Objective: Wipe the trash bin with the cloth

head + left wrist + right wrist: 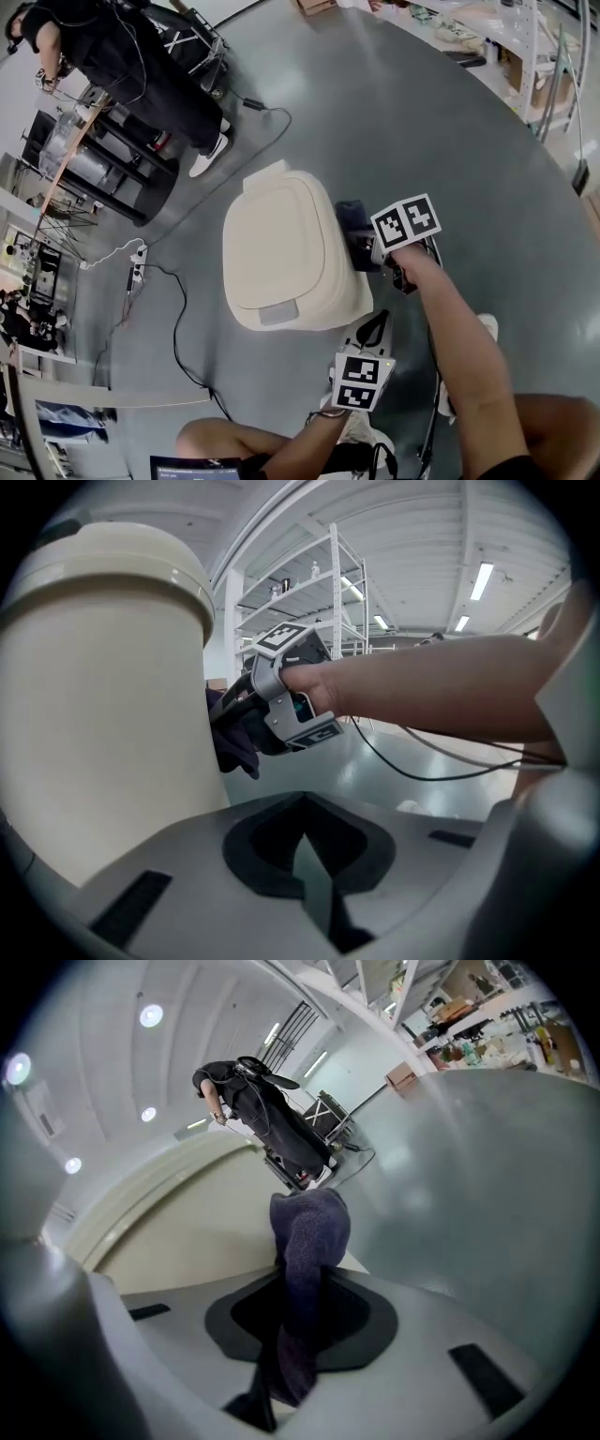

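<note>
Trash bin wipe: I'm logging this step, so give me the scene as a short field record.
trash bin: cream, lid shut, standing on grey floor
cloth: dark purple, against the bin's side
right gripper: shut on cloth
left gripper: shut, empty, beside the bin
bystander: beyond bin, dressed in black

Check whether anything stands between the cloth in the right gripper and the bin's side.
Nothing visible does. The right gripper is shut on the cloth, and the cloth appears pressed straight against the side wall of the bin; no object sits between them.
</note>
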